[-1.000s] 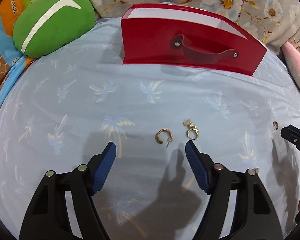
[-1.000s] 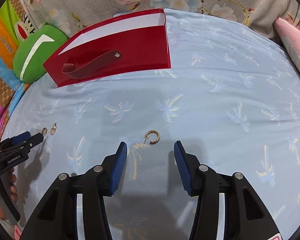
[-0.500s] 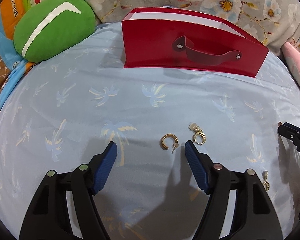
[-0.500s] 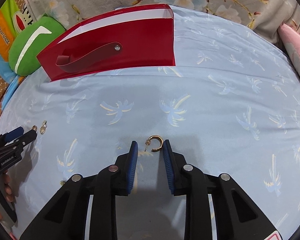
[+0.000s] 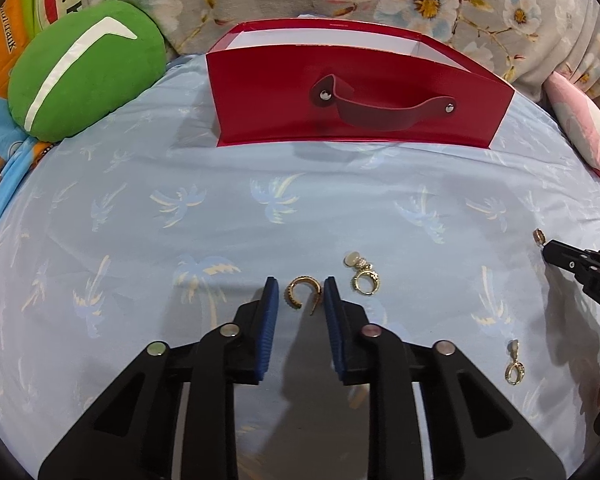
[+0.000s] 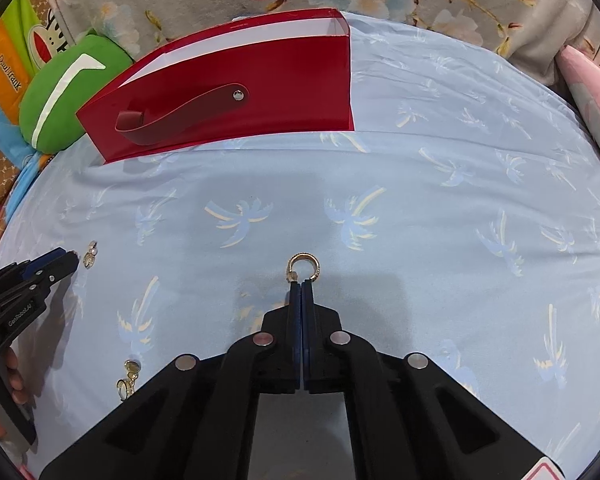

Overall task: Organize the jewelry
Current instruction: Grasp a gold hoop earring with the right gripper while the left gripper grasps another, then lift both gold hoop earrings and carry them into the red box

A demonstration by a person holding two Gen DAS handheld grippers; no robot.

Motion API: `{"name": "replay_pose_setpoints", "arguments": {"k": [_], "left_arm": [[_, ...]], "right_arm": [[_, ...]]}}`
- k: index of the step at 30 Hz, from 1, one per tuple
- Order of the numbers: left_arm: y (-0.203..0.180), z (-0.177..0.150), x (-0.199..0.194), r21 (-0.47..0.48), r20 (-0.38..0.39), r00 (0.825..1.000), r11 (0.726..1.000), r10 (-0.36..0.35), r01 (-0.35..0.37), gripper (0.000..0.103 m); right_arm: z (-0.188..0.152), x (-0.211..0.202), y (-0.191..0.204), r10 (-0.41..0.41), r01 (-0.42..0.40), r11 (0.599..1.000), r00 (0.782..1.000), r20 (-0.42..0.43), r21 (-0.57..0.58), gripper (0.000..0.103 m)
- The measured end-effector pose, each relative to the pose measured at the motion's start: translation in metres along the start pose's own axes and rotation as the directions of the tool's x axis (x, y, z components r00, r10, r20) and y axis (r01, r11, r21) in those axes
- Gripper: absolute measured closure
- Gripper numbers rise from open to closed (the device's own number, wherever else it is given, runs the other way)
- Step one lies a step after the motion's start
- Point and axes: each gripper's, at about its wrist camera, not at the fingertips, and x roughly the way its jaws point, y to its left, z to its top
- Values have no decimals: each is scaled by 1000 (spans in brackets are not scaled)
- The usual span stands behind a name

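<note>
While two small grabs go on at once over a blue bedsheet [image 5: 340,200], the left gripper [image 5: 298,296] is seen from its own camera with fingers narrowly apart around a gold hoop [image 5: 302,294], apparently poised to pinch it off the cloth. At two o'clock from that hoop, just beside the outer finger, lies a pearl earring [image 5: 362,274]; another drop earring [image 5: 515,366] sits well apart at four o'clock. A red bag [image 5: 356,104], open-topped, stands at twelve o'clock, the likely destination, with nothing in the path. A green cushion [image 5: 84,68] fills the ten o'clock corner.

From the right camera, the right gripper [image 6: 301,285] is pressed together, its tips clamped on the lower end of a second hoop [image 6: 303,267], which rests on the sheet at twelve o'clock. The bag [image 6: 228,92] lies at eleven o'clock, open sheet between. The left gripper enters at nine o'clock beside the pearl earring [image 6: 90,255]; the drop earring [image 6: 128,380] lies at eight o'clock.
</note>
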Motion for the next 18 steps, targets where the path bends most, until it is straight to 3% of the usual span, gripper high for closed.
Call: {"name": "replay_pose_setpoints", "arguments": {"k": [6, 8, 10, 17, 18], "left_arm": [[3, 0, -1, -31, -10, 999, 999, -38, 38, 86], [3, 0, -1, -30, -10, 999, 999, -34, 34, 86], [3, 0, -1, -37, -10, 999, 999, -34, 34, 86], [3, 0, -1, -45, -10, 999, 998, -40, 39, 86], [4, 0, -1, -48, -11, 999, 998, -44, 43, 86]], "right_arm": [[-1, -1, 0, 20, -20, 1000, 1000, -7, 5, 102], [-2, -4, -2, 0, 0, 1000, 1000, 12, 9, 89], [-1, -6, -2, -10, 9, 1000, 1000, 27, 5, 65], [8, 6, 5, -14, 14, 1000, 1000, 10, -22, 65], [9, 7, 6, -20, 20, 999, 1000, 14, -25, 69]]}}
